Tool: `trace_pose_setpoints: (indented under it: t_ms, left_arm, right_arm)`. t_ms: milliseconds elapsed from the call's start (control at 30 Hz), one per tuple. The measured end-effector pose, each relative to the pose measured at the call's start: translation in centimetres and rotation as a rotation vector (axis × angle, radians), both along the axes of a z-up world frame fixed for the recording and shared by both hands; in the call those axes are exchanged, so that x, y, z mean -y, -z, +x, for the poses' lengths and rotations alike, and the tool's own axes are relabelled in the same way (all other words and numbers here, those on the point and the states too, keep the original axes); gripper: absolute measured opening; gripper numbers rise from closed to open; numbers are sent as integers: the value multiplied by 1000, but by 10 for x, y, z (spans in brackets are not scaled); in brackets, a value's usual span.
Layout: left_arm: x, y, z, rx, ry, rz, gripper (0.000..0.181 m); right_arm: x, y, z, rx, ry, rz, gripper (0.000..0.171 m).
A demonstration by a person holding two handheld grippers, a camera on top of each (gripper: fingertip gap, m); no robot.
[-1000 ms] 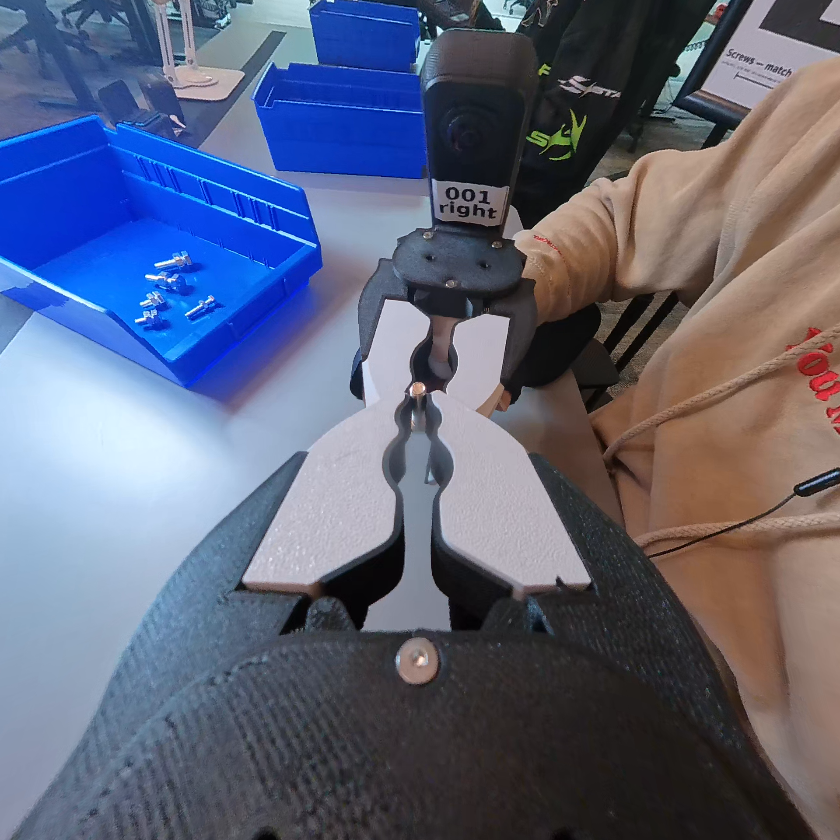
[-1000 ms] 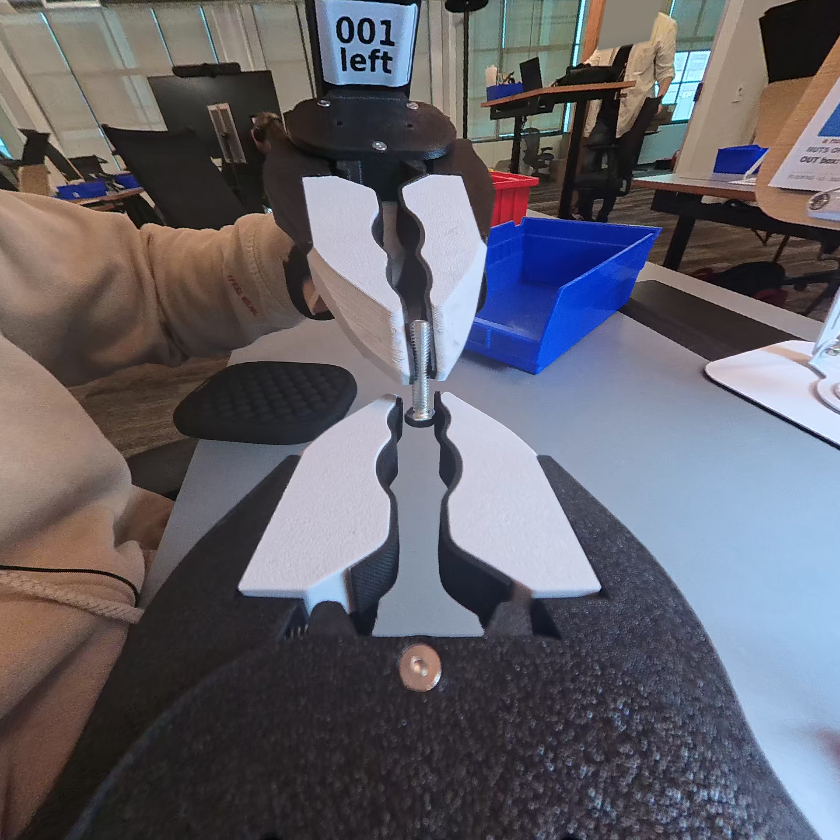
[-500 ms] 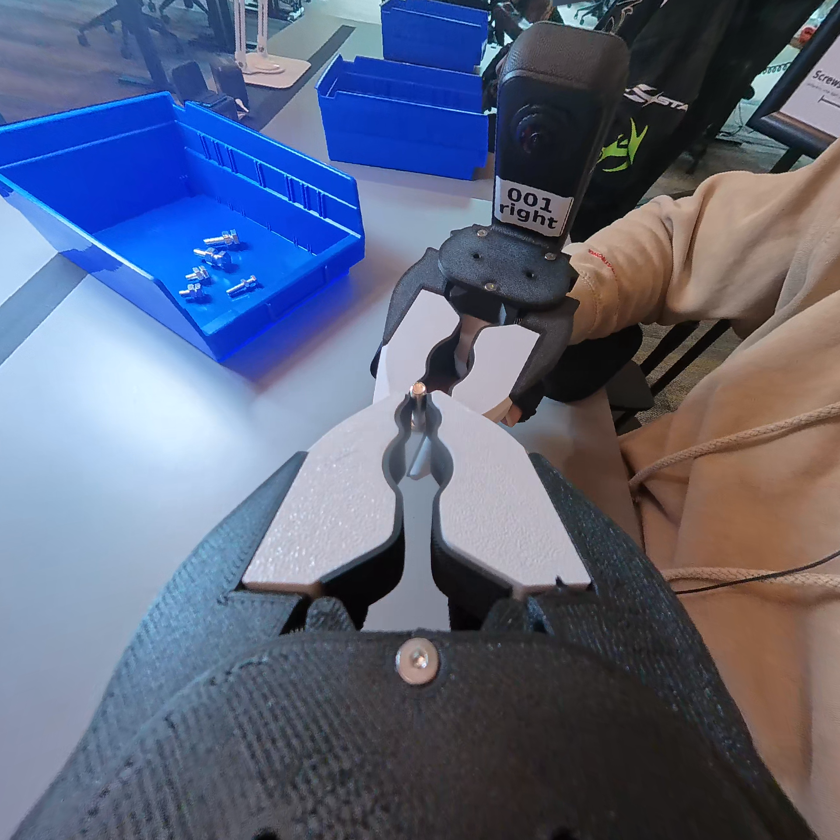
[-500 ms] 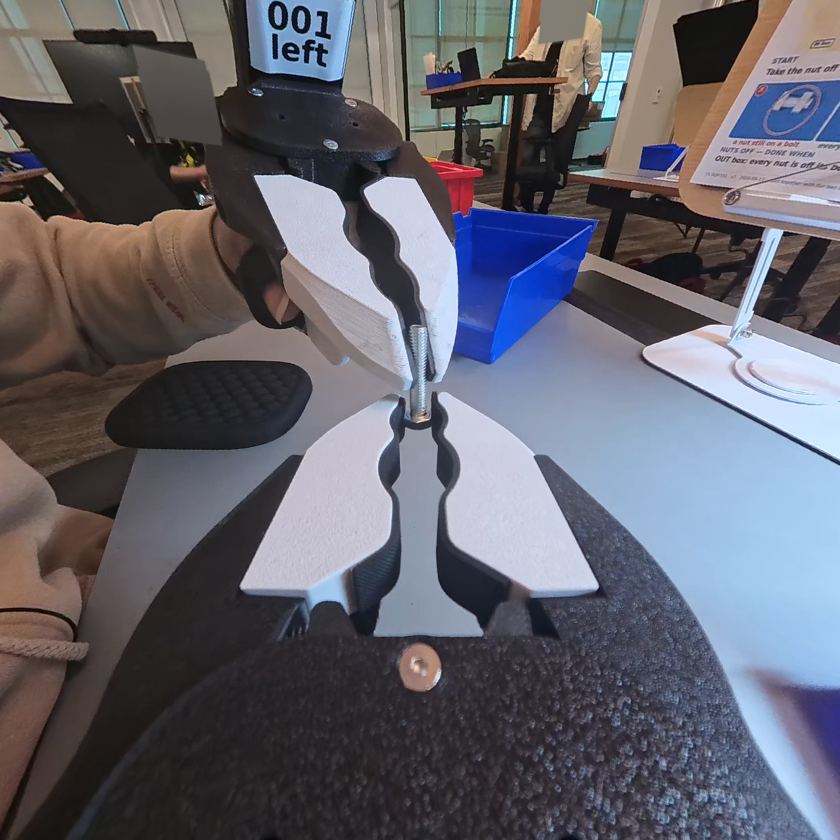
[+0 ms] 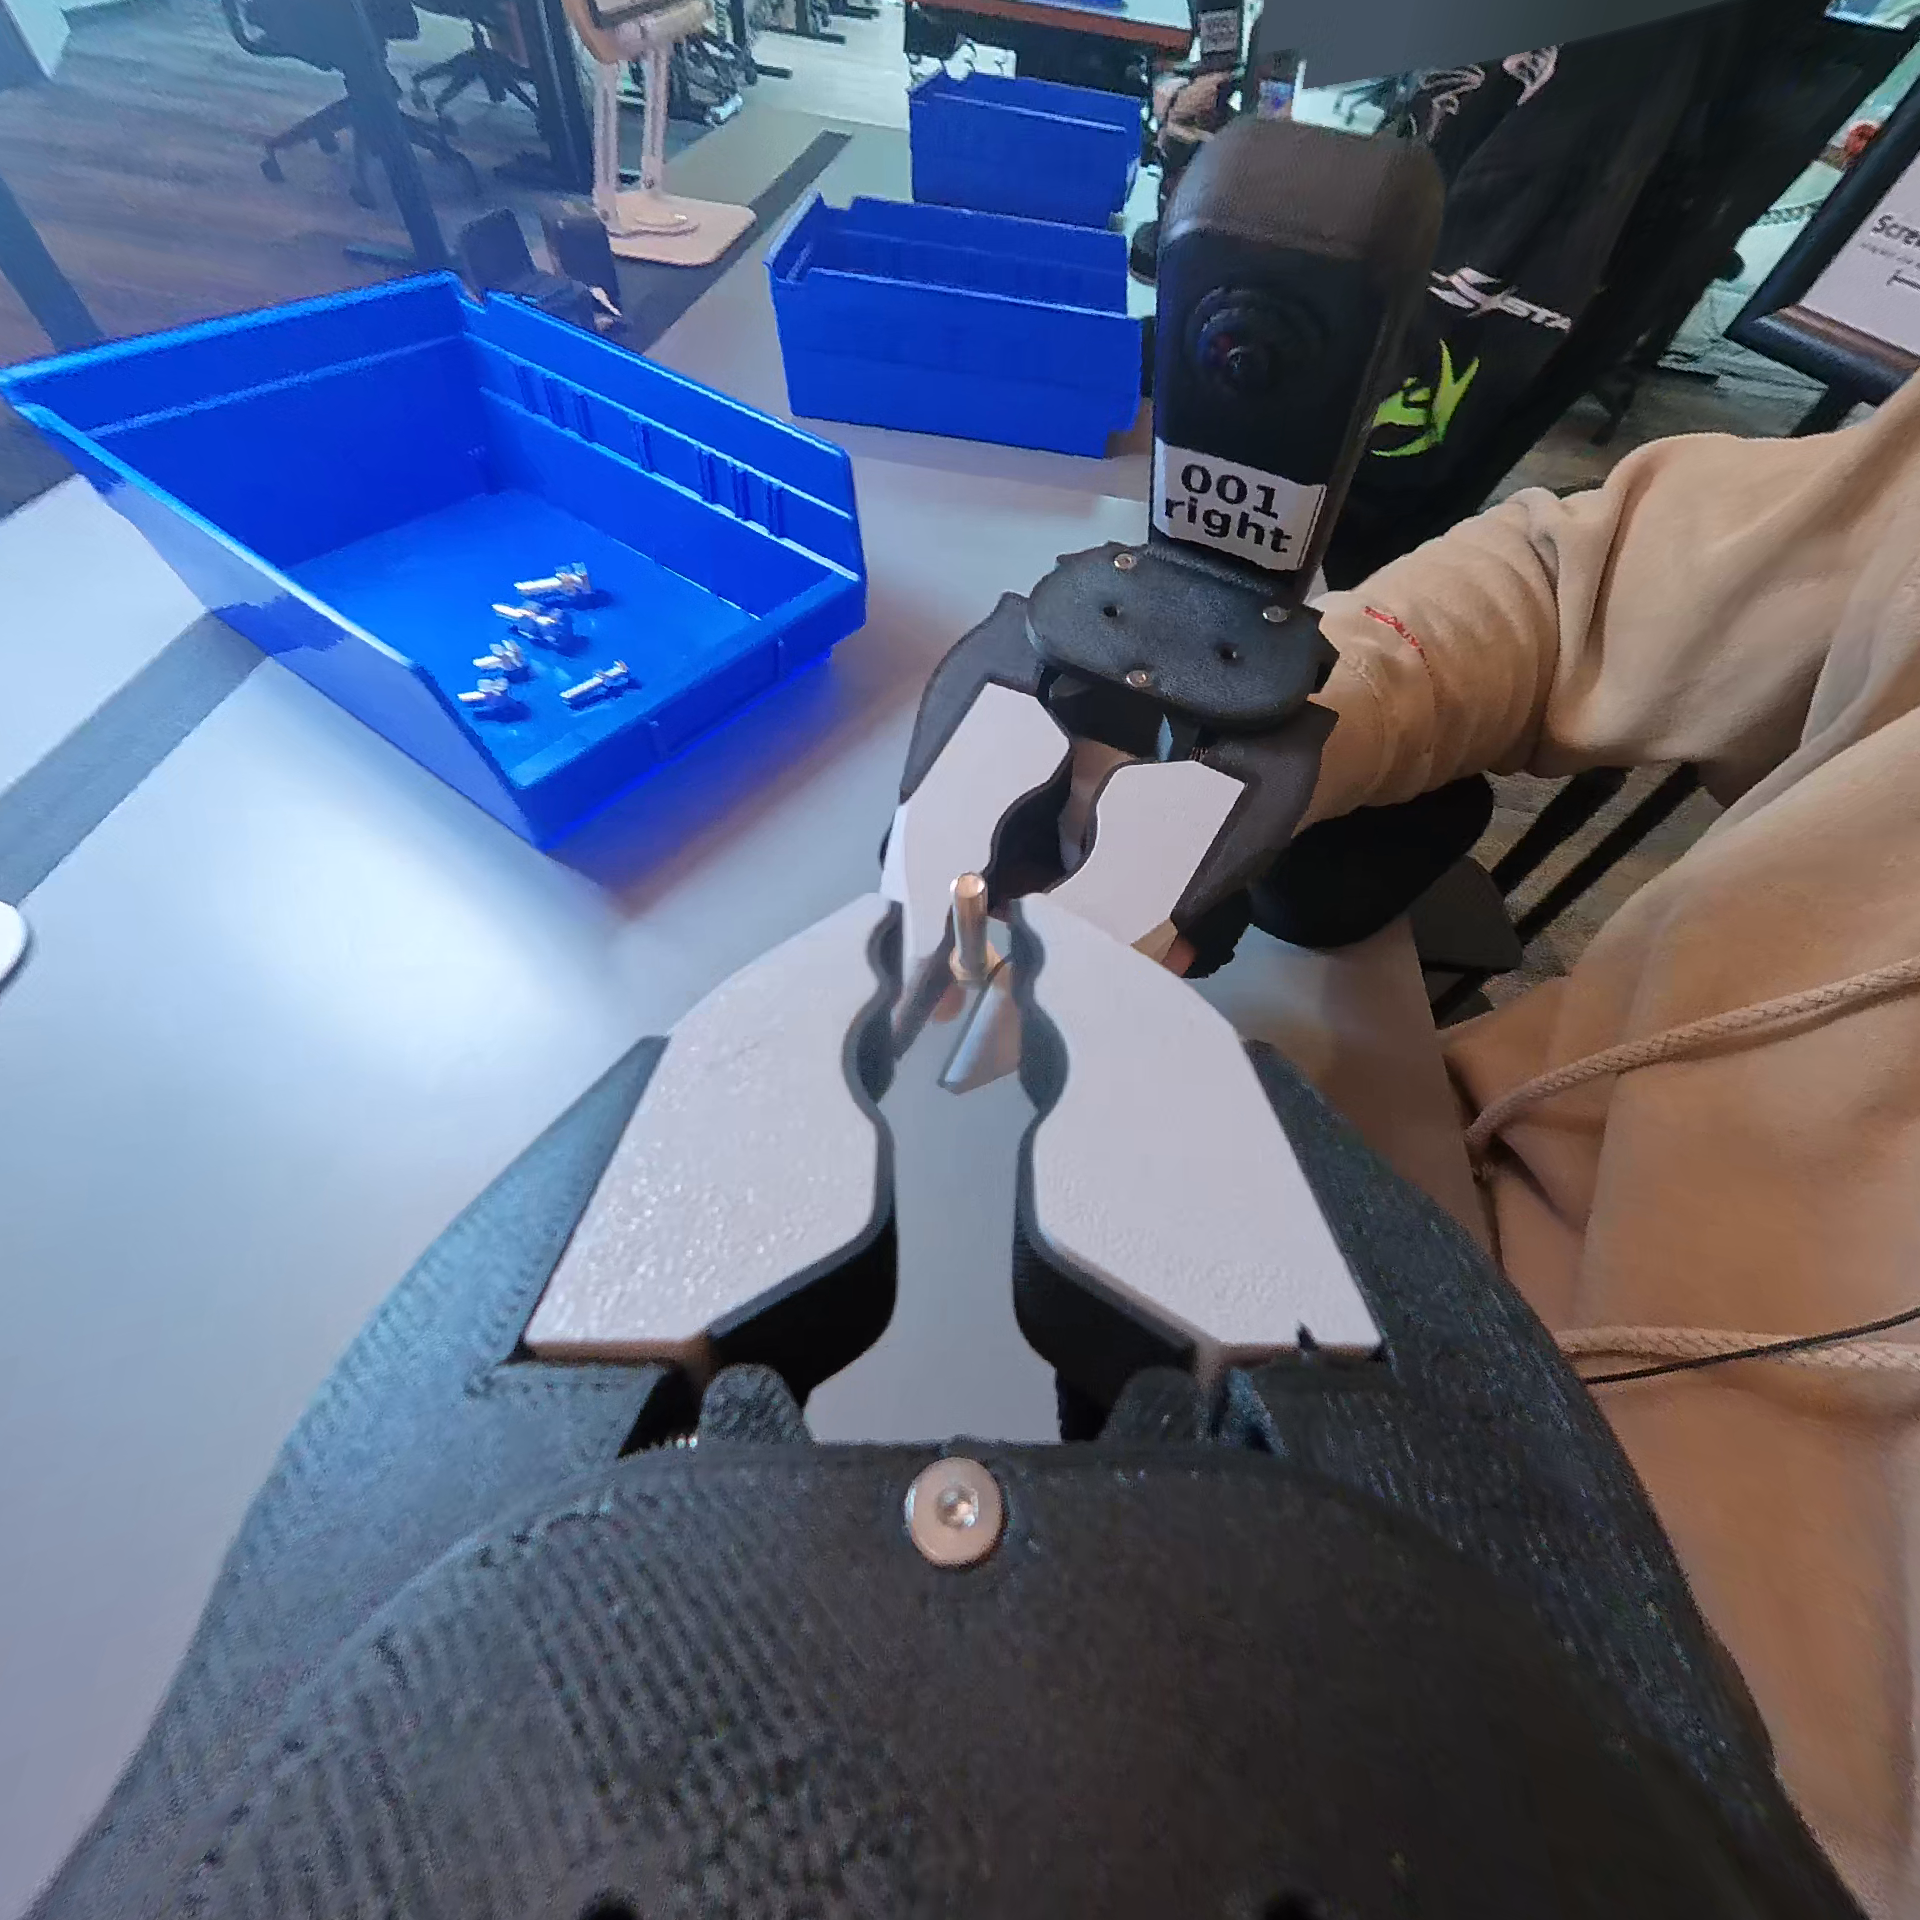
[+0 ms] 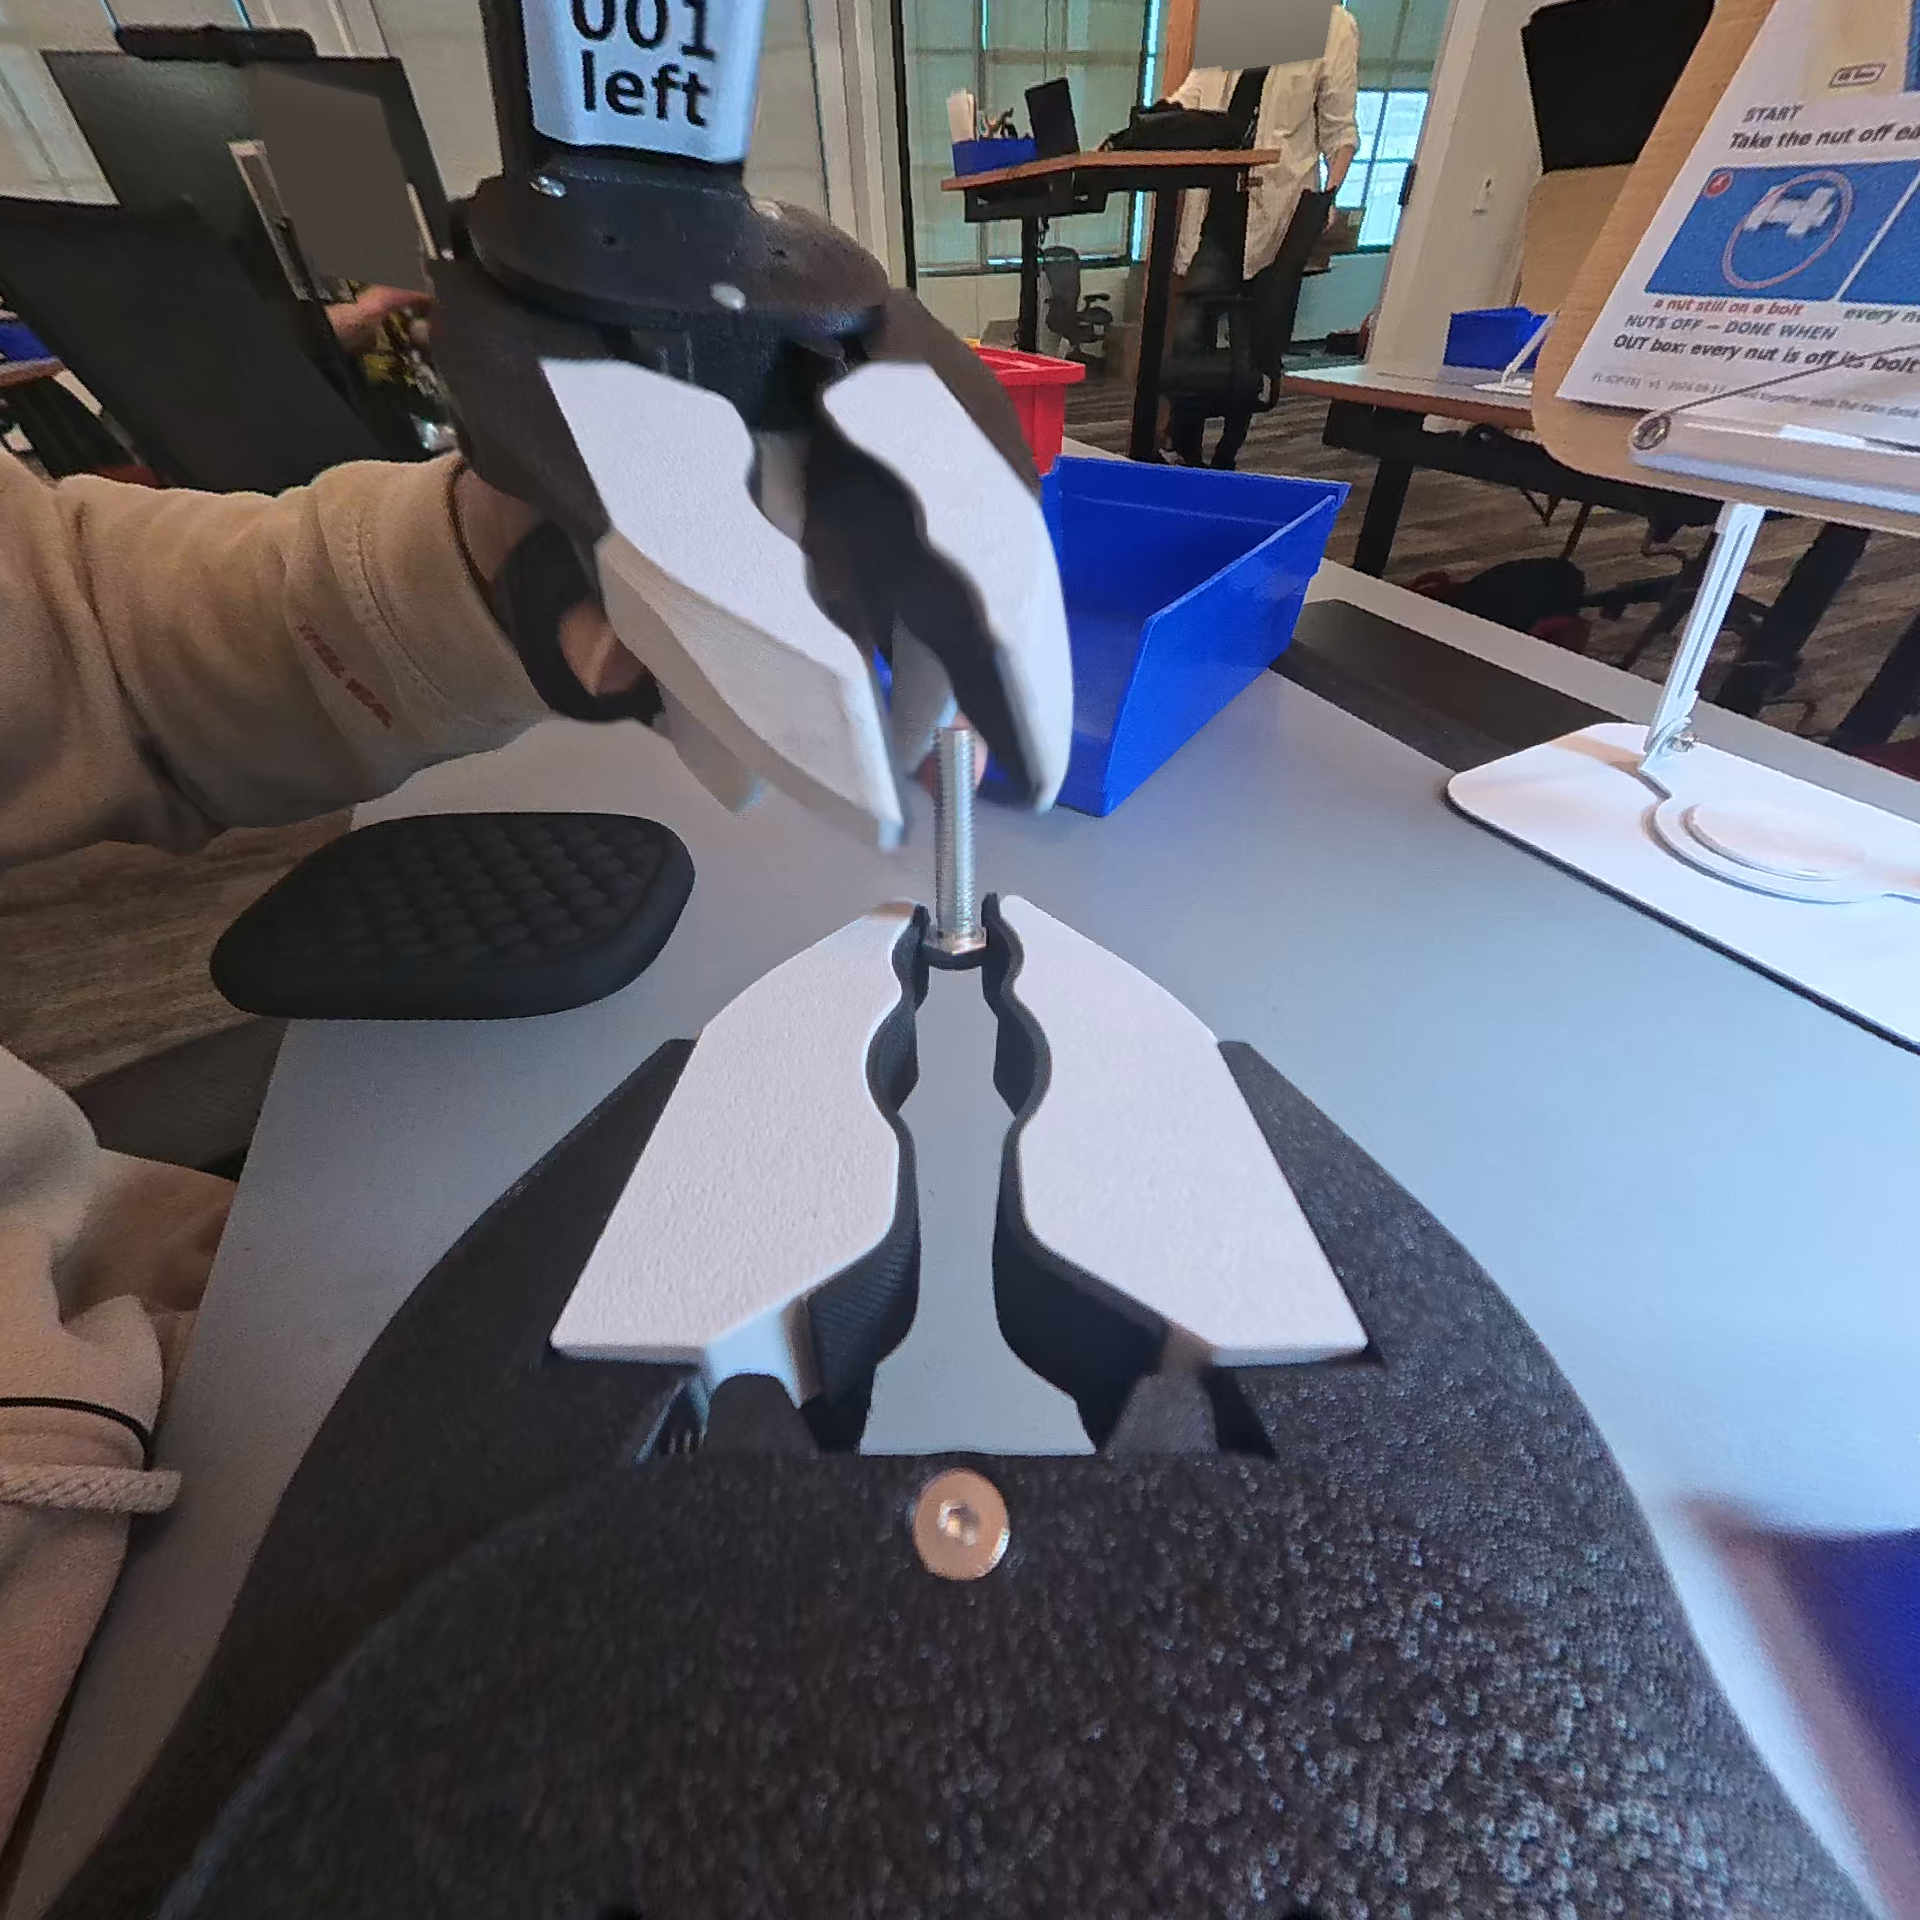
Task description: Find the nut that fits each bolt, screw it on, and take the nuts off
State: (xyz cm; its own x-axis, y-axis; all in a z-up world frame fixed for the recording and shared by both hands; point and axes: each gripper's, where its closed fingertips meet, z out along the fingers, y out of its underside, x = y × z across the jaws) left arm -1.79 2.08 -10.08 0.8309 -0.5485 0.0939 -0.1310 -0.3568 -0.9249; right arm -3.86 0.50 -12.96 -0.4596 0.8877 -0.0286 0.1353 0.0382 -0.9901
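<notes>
In the right wrist view my right gripper (image 6: 956,920) is shut on a small nut (image 6: 958,943) at its tips. A threaded silver bolt (image 6: 956,821) stands up from the nut into the tips of my left gripper (image 6: 935,800), which comes down from above, tilted. In the left wrist view the left gripper (image 5: 958,935) has its jaws parted a little wider than the bolt (image 5: 968,920), whose smooth end pokes up between them. The right gripper's fingers (image 5: 1153,831) reach in from beyond; their tips are hidden under mine.
All this is above a grey table (image 6: 1403,1039). A blue bin (image 5: 312,436) at the left holds several bolts with nuts (image 5: 540,634). More blue bins (image 5: 956,322) stand behind. A blue bin (image 6: 1195,623), a white sign stand (image 6: 1662,821) and a black armrest (image 6: 457,914) are nearby. The tips of both grippers are at nearly the same place.
The left gripper's jaws have parted slightly around the bolt and it has swung and tilted. The right gripper still grips the nut.
</notes>
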Motion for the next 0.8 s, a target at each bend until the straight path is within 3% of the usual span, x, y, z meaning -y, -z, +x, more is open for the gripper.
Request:
trace_pose_setpoints:
  t_ms: [100, 200, 300, 400, 533, 633, 800]
  left_arm:
    - [6, -17, -37, -70, -95, 27, 26]
    - [26, -29, -123, -219, -308, -37, 24]
    - [70, -9, -226, -409, -509, -301, 16]
    - [131, 38, -296, -492, -565, -704, 16]
    - [192, 103, -326, -458, -522, -1138, 20]
    - [208, 130, -334, -503, -466, -1286, 16]
    - [210, 148, -334, -551, -387, -1409, 19]
  right_arm:
    - [-7, 1, 2, 23, 1, -25, 9]
    - [-21, -1, 8, 27, 17, -12, 9]
    - [-38, -2, 15, 42, 38, -19, 10]
    - [-51, 2, 21, 62, 53, -41, 10]
    - [-55, 7, 23, 77, 55, -39, 10]
    - [-53, 9, 22, 85, 50, -22, 10]
    - [-54, 15, 21, 102, 40, -34, 10]
